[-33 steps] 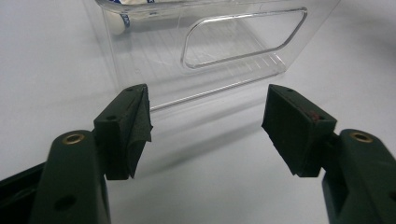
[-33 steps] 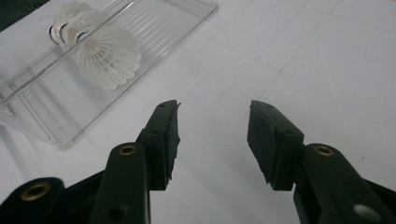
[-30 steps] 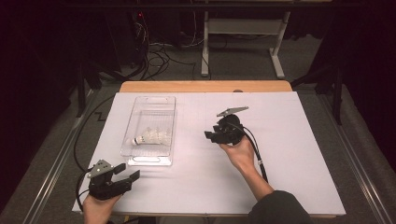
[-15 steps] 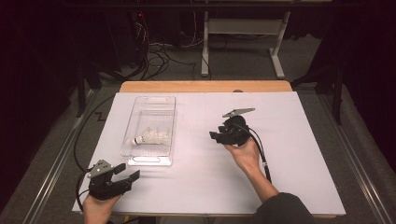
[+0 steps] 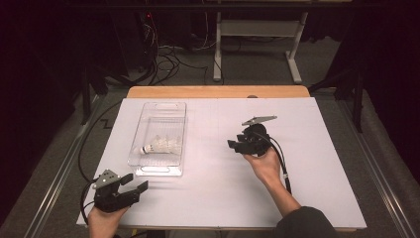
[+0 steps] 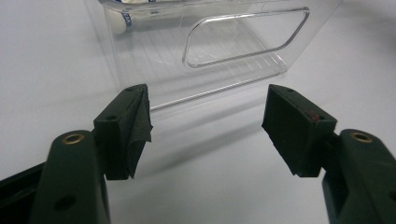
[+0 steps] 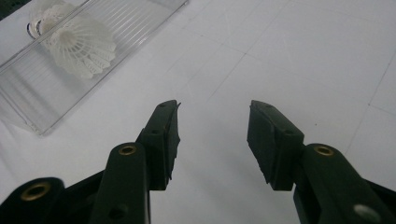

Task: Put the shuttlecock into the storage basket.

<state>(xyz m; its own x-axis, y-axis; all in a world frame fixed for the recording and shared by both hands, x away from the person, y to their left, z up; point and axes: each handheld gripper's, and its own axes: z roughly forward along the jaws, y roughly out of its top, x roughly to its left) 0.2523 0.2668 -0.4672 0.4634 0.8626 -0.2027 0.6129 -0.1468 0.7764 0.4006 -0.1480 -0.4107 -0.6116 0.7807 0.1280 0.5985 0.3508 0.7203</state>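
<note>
White surface [image 5: 208, 198] across most of the high view, with a wooden edge at the far side and dark floor with cables beyond. On its left half, a clear plastic bin [image 5: 159, 139], long side running away from the person, with a white shuttlecock [image 5: 161, 145] lying on its side inside, cork end toward the left wall.

Left gripper [image 5: 130, 189] low at the near left corner, held in a hand, just short of the near end of the bin. Right gripper [image 5: 234, 146] held over the middle of the surface, well apart from the bin, pointing toward it – grey plate on top, cable trailing back along the forearm.

From the left gripper view: fingers [image 6: 128, 130] wide apart with nothing between, only bare surface; straight ahead the near end wall of the bin [image 6: 243, 42] with its handle cut-out, a detail hard to see from above. Only a small piece of the shuttlecock [image 6: 122, 21] visible there, at the top left through the plastic.

From the right gripper view: fingers [image 7: 275, 140] open too, empty, above the white surface with faint grid lines. Bin [image 7: 56, 88] at the upper left, seen from the side, and the shuttlecock [image 7: 79, 46] much clearer here – ribbed white skirt facing the camera.
</note>
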